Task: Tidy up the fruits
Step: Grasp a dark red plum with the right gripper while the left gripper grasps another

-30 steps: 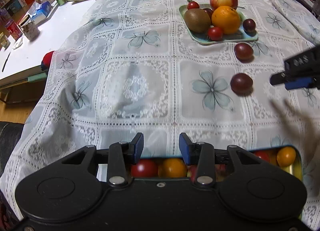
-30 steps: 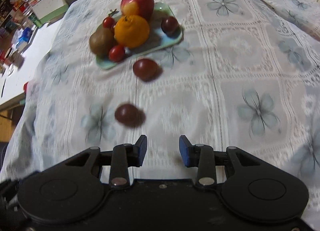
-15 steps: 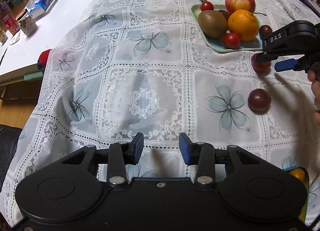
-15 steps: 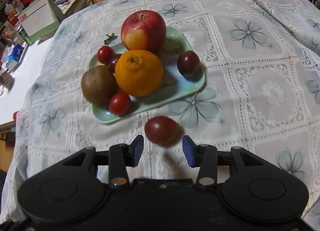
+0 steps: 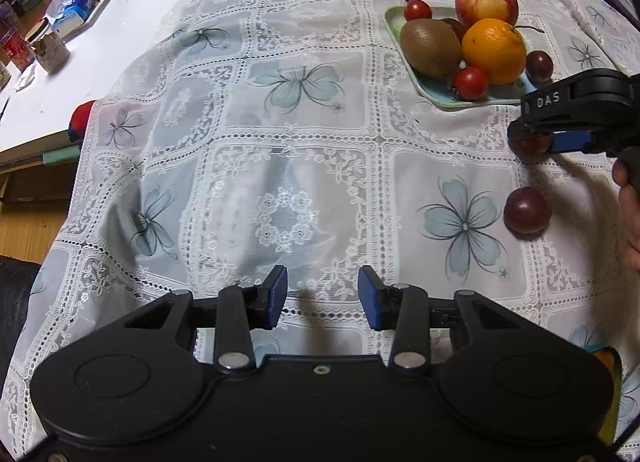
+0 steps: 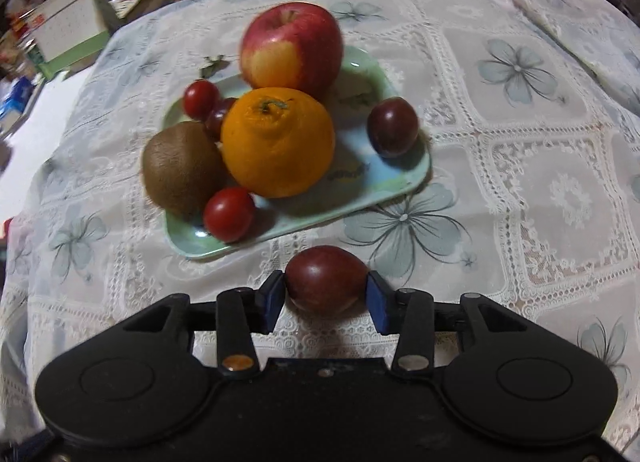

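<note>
A green tray (image 6: 304, 229) holds an apple (image 6: 292, 49), an orange (image 6: 278, 141), a kiwi (image 6: 180, 169), small red tomatoes and one dark plum (image 6: 393, 126). Just in front of the tray, a second dark plum (image 6: 326, 280) lies on the cloth. My right gripper (image 6: 324, 298) is closing on it, and both blue pads touch its sides. From the left wrist, the right gripper (image 5: 560, 133) appears low beside the tray (image 5: 436, 95). A third plum (image 5: 527, 210) lies loose nearer to me. My left gripper (image 5: 322, 298) is open over bare cloth, holding nothing.
The lace tablecloth (image 5: 300, 189) drops away at its left edge. Beyond it is a white table (image 5: 100, 45) with cans and boxes. A tin (image 5: 608, 366) peeks out at the lower right. A hand (image 5: 628, 197) holds the right gripper.
The right gripper moved toward the tray, came down around the nearer loose plum and narrowed onto it. The left gripper shifted off the tin of small fruits and kept the same opening.
</note>
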`<state>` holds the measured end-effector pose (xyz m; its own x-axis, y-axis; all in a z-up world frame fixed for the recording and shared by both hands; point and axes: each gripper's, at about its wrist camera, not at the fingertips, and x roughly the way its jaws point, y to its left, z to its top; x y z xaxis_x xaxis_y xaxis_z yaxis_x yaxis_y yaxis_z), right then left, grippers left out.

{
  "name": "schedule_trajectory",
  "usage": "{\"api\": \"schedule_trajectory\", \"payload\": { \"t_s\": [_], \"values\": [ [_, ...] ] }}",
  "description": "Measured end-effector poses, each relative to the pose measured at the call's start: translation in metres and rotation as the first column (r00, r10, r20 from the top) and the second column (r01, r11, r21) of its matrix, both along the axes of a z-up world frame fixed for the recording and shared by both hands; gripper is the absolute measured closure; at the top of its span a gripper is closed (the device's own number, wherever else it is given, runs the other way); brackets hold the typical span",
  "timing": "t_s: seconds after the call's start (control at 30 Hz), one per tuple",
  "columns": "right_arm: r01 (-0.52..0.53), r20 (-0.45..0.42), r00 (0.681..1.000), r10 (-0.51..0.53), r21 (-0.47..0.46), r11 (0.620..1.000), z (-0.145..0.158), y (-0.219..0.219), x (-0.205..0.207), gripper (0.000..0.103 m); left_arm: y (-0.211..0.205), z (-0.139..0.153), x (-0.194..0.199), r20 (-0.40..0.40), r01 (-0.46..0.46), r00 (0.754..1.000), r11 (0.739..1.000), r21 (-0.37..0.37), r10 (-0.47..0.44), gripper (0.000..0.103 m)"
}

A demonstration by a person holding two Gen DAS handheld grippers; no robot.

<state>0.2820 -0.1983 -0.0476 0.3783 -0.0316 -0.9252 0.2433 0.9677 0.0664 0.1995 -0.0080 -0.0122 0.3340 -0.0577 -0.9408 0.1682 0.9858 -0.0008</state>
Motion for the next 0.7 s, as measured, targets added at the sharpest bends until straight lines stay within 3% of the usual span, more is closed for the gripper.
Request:
{"api": "schedule_trajectory", "payload": {
  "t_s": [0.7],
  "values": [
    [0.086, 0.011, 0.996, -0.086, 0.060, 0.995, 0.032, -0.059, -0.071, 0.059, -0.066, 0.008, -0.008, 0.014, 0.094, 0.995, 0.995, 0.035, -0.095, 0.054]
  ]
}}
